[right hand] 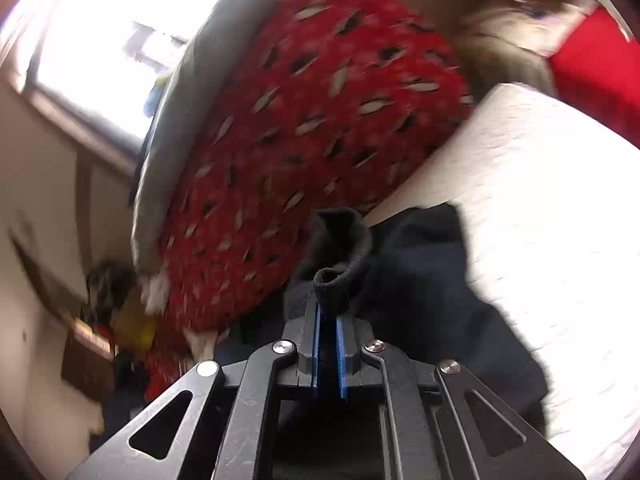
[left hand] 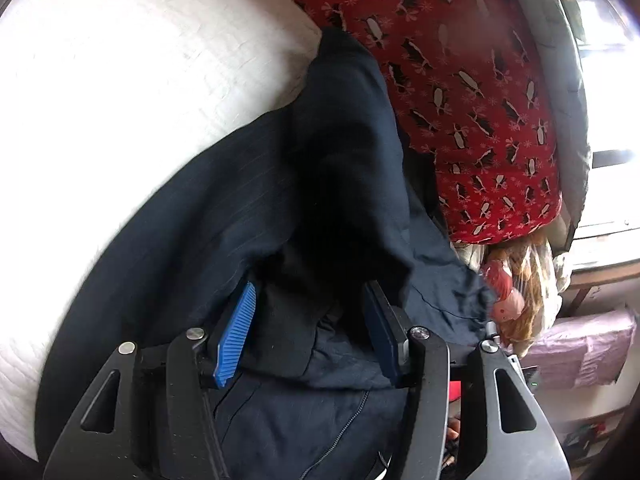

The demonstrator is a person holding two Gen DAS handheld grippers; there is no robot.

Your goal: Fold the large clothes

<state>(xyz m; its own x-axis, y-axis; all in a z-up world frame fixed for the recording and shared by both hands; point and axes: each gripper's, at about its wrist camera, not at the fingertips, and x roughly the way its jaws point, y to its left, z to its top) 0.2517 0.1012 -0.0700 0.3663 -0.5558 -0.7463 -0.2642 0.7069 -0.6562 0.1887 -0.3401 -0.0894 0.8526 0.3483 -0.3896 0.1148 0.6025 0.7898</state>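
White quilt (left hand: pixel 120 92) under us, red blanket (left hand: pixel 460 80) at its far edge. Left wrist view: our left gripper (left hand: pixel 310 312) stands about half open, a thick bunch of the dark jacket (left hand: pixel 224 208) between the pads; we cannot tell if they press it. Jacket runs ahead toward the blanket. Right wrist view: quilt (right hand: pixel 540 200) to the right, our right gripper (right hand: pixel 329 316) nearly shut, pinching a cuff (right hand: pixel 334 280). Jacket (right hand: pixel 420 272) spreads ahead and right, so the right hand likely leads the fold.
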